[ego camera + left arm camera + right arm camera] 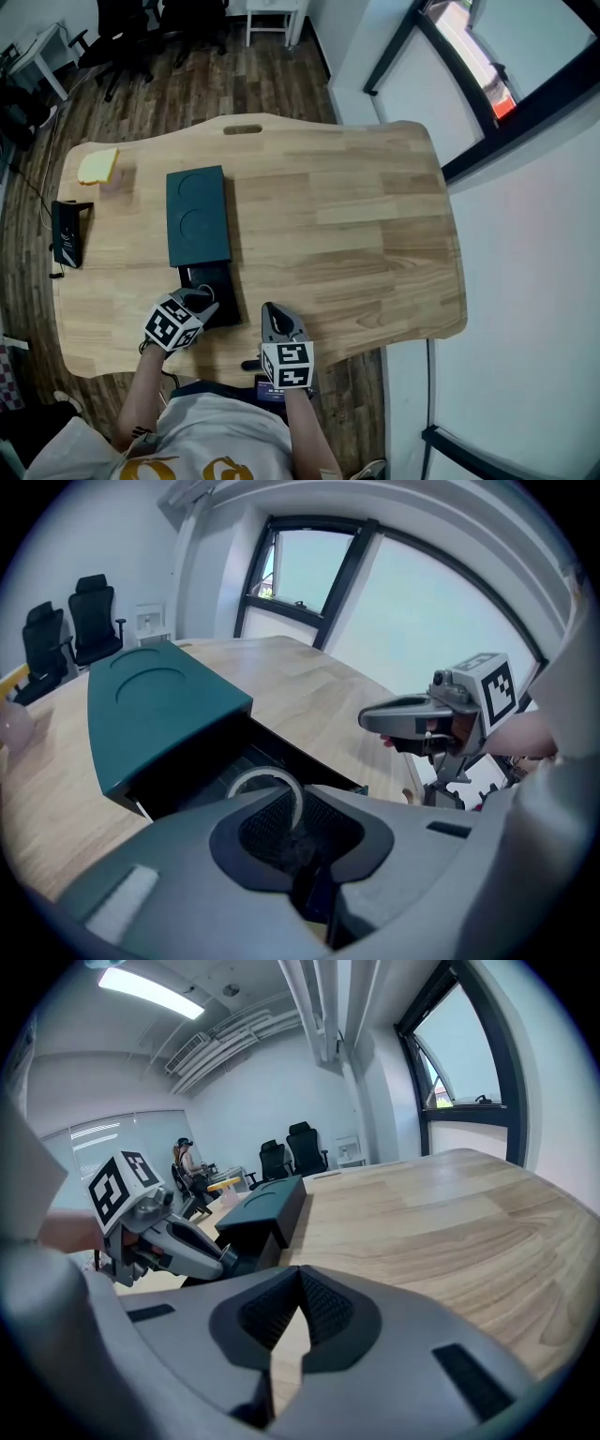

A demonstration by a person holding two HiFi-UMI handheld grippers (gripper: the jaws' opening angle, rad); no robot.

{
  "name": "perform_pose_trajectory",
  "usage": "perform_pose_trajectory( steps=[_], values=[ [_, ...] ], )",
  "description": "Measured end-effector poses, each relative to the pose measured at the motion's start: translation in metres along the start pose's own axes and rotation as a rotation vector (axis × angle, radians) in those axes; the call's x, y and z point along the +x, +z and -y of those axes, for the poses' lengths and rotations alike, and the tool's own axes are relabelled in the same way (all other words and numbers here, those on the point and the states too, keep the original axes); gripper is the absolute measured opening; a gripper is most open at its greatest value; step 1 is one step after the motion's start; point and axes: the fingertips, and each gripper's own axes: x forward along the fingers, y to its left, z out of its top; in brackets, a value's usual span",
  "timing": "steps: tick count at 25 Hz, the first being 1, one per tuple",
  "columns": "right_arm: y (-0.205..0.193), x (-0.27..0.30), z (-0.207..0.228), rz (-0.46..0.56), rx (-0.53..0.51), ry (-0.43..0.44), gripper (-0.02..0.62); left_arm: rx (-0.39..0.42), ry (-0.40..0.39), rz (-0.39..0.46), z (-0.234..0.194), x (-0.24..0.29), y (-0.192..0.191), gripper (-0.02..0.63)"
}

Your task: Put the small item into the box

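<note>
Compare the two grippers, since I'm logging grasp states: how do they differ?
The left gripper is clamped on a pale ring; the right gripper holds nothing, its jaws together. The left gripper hangs over the open black tray of the box; the right gripper is beside it, over bare table. Both carry a marker cube and point away from the person.

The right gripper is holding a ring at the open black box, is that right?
No, the left gripper holds the ring at the open black box. The left gripper view shows the ring pinched between its jaws; the right gripper is shut on nothing.
</note>
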Motion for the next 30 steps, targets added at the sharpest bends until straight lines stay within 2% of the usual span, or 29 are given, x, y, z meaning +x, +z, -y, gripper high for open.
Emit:
perform_pose_trajectory(
  steps=[3, 6, 10, 12, 20, 30],
  values=[
    [0.005, 0.002, 0.001, -0.004, -0.009, -0.001, 0.005, 0.038, -0.007, -0.059, 0.002, 0.004, -0.001, 0.041],
    [0.009, 0.006, 0.000, -0.007, -0.018, 0.008, 0.005, 0.035, -0.031, -0.106, 0.004, 0.009, -0.003, 0.041],
    [0.016, 0.009, 0.003, 0.003, -0.009, 0.012, 0.005, 0.091, -0.044, -0.225, 0.005, 0.016, -0.015, 0.040],
    [0.019, 0.011, 0.003, 0.002, -0.023, 0.015, 0.005, 0.101, -0.053, -0.256, 0.005, 0.019, -0.018, 0.041],
    [0.013, 0.014, 0.007, -0.025, -0.037, 0.012, 0.005, 0.079, -0.090, -0.317, 0.005, 0.026, -0.017, 0.041],
    [0.014, 0.014, 0.012, -0.036, -0.054, 0.017, 0.005, 0.060, -0.124, -0.313, 0.008, 0.026, -0.016, 0.045]
  ],
)
